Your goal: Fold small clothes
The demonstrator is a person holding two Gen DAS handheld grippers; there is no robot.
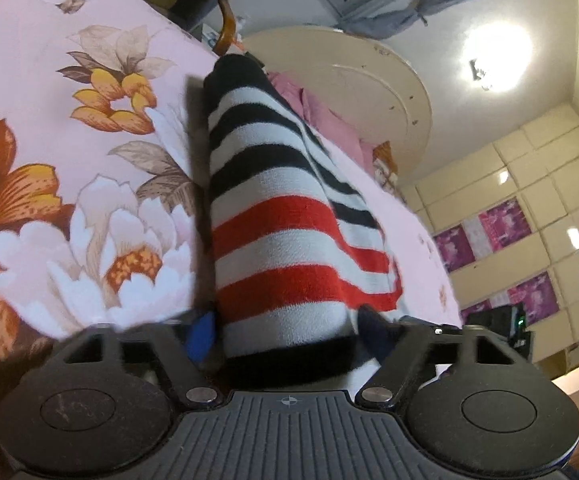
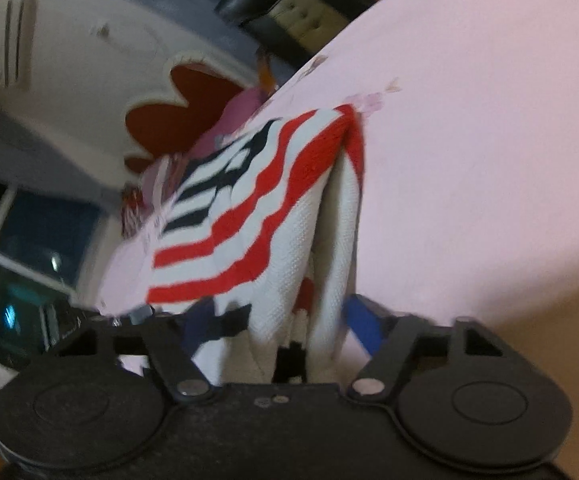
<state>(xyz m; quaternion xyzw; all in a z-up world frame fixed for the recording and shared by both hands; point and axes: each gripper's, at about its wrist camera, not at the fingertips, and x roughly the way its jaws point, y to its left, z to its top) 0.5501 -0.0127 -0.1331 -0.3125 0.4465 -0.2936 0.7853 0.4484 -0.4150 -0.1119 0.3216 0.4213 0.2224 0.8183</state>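
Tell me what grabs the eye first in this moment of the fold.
The striped knit garment, banded black, white and red, fills the middle of both views, with cloth running back between each pair of tongs. Beneath it lies the pink floral bedsheet, its big orange and white blossoms to the left in the left wrist view. Beyond it, a bright ceiling light glares at upper right.

Each gripper is built of matte black plastic. The left gripper (image 1: 285, 326) has a ribbed centre plate stamped with a small crosshair mark, flanked by two round black housings with recessed discs. Angled black link arms pivot on silver rivets and run forward to blue-padded fingers (image 1: 203, 330). The right gripper (image 2: 279, 320) shows the same discs, silver pivots and link arms, two small screws on its centre plate, and blue fingers (image 2: 363, 322).
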